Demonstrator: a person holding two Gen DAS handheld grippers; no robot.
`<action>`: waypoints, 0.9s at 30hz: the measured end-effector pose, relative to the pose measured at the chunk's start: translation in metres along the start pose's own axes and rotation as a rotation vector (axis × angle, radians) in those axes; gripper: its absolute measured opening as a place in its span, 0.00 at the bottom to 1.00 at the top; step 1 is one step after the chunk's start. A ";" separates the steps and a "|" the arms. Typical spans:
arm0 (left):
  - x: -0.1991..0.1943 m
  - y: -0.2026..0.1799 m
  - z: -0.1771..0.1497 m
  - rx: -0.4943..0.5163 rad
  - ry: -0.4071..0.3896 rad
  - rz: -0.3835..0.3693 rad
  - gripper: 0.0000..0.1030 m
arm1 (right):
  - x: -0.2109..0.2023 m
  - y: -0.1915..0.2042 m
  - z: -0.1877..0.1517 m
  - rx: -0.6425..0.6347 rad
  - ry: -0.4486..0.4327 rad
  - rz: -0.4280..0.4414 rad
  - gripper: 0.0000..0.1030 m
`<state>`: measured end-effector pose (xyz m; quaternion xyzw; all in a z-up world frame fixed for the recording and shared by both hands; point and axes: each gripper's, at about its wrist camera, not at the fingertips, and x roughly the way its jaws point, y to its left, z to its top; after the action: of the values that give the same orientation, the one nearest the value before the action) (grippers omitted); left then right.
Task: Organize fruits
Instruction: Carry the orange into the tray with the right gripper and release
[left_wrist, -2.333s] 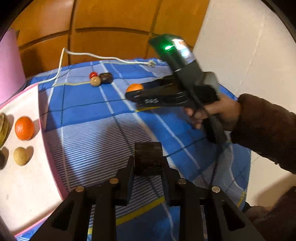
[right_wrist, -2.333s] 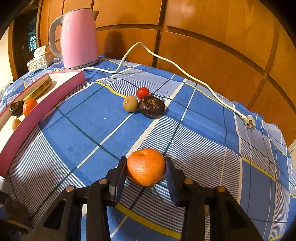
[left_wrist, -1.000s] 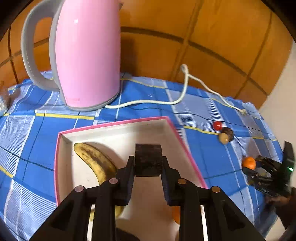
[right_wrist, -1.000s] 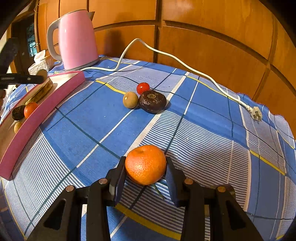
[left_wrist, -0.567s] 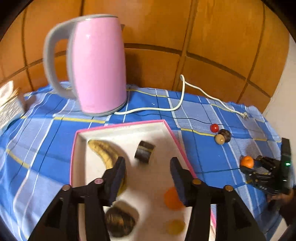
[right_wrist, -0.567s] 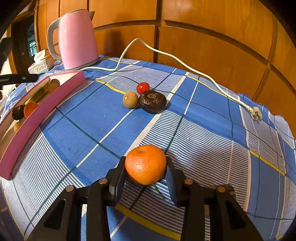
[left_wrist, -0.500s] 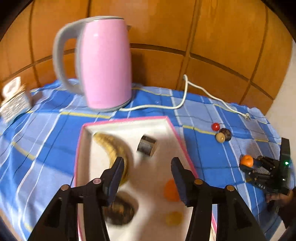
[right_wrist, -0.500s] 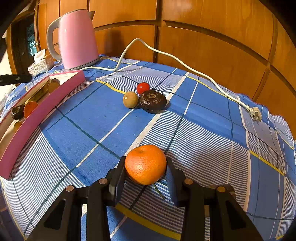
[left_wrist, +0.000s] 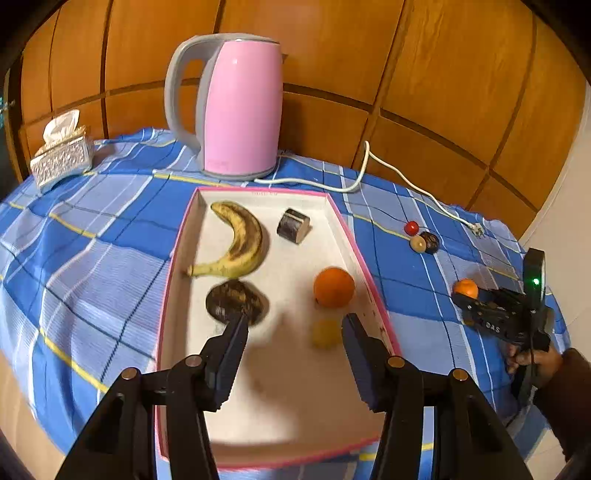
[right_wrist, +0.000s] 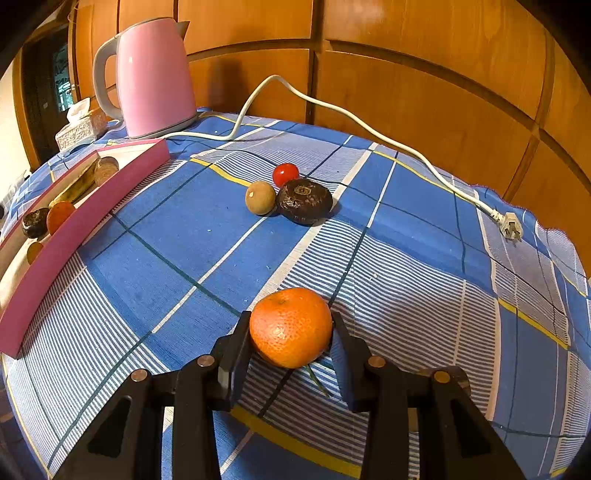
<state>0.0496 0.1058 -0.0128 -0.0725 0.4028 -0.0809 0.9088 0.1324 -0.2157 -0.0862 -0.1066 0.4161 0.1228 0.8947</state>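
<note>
My left gripper (left_wrist: 295, 332) hangs open and empty over the near half of the pink-rimmed white tray (left_wrist: 354, 243). In the tray lie a spotted banana (left_wrist: 236, 243), a dark cut cylinder (left_wrist: 293, 230), a dark round fruit (left_wrist: 236, 301), an orange (left_wrist: 333, 287) and a small yellow fruit (left_wrist: 325, 332). My right gripper (right_wrist: 291, 332) is shut on a mandarin (right_wrist: 290, 326) just above the checked cloth; the left wrist view shows this at far right, right gripper (left_wrist: 476, 299). A cherry tomato (right_wrist: 285, 174), a tan fruit (right_wrist: 260, 197) and a dark brown fruit (right_wrist: 304, 201) sit together mid-table.
A pink kettle (left_wrist: 240, 107) stands behind the tray, its white cord (right_wrist: 332, 107) trailing across the cloth to a plug (right_wrist: 511, 225). A tissue box (left_wrist: 61, 155) sits at the far left. Wood panelling backs the table; the tray wall (right_wrist: 74, 236) lies left of my right gripper.
My left gripper opened and let go of the dark cylinder, which now lies in the tray beside the banana. It then drew back and up. The right gripper and mandarin stayed put.
</note>
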 end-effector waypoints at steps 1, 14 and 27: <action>-0.001 0.000 -0.003 -0.004 0.003 0.000 0.52 | 0.000 0.000 0.000 -0.002 0.000 -0.002 0.39; -0.004 -0.009 -0.024 0.026 0.020 0.015 0.56 | 0.000 0.004 0.001 -0.022 0.007 -0.030 0.39; -0.011 -0.005 -0.033 0.033 0.018 0.007 0.57 | 0.001 0.009 0.004 -0.006 0.049 -0.084 0.39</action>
<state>0.0176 0.1015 -0.0260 -0.0555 0.4097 -0.0848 0.9066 0.1329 -0.2055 -0.0854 -0.1298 0.4325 0.0838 0.8883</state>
